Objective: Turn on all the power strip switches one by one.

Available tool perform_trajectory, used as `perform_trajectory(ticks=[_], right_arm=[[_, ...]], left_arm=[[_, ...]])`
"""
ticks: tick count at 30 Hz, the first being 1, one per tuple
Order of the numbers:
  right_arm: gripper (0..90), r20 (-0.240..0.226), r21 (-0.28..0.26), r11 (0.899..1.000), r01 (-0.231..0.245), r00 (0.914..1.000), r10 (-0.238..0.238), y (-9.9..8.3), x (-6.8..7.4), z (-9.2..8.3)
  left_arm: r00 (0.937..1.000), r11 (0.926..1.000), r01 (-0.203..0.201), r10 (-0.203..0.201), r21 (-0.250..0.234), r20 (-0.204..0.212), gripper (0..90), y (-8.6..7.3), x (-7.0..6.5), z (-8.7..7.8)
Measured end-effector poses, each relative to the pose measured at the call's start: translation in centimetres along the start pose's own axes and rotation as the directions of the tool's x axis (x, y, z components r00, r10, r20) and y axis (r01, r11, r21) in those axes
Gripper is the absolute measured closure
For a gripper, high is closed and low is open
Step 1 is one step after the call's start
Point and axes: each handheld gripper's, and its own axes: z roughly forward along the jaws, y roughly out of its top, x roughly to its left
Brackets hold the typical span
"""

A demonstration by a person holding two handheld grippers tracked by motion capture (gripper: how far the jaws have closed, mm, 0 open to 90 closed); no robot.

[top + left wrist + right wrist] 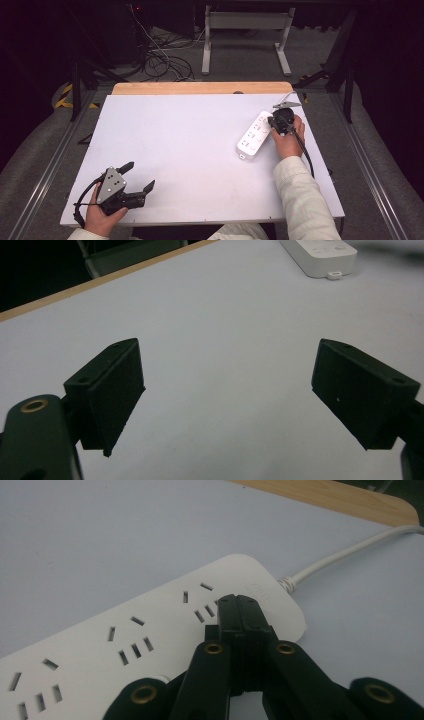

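R gripper [241, 600] jaws closed on power strip [150, 630], L gripper [227, 390] wide

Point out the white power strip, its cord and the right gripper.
White power strip [130, 635]: right gripper view, on its top face between socket groups.
Cord [345, 552]: right gripper view, on the white cable leaving the strip's end.
Right gripper [241, 605]: right gripper view, at the closed jaw tips.

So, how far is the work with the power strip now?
Done: right gripper, jaws shut, has reached the power strip, at its cable end. In hand: tips poised over the strip's top. Left: whatever follows; the left gripper waits open, apart.
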Motion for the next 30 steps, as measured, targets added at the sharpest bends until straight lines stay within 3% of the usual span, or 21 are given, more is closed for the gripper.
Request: perform_trajectory(ticks=[20,30], right_arm=[[90.0,-0.021,0.027,0.998,-0.052,0.9984,0.052,0.18,-0.17,0.12],[90.0,-0.006,0.049,0.997,-0.058,0.9983,0.058,0.41,0.05,0.2]], left_arm=[[1.0,1.0,0.002,-0.002,-0.001,0.002,13.8,-0.01,-0.05,-0.04],[1.0,1.0,-0.002,0.002,0.001,0.002,13.7,-0.02,0.02,-0.04]])
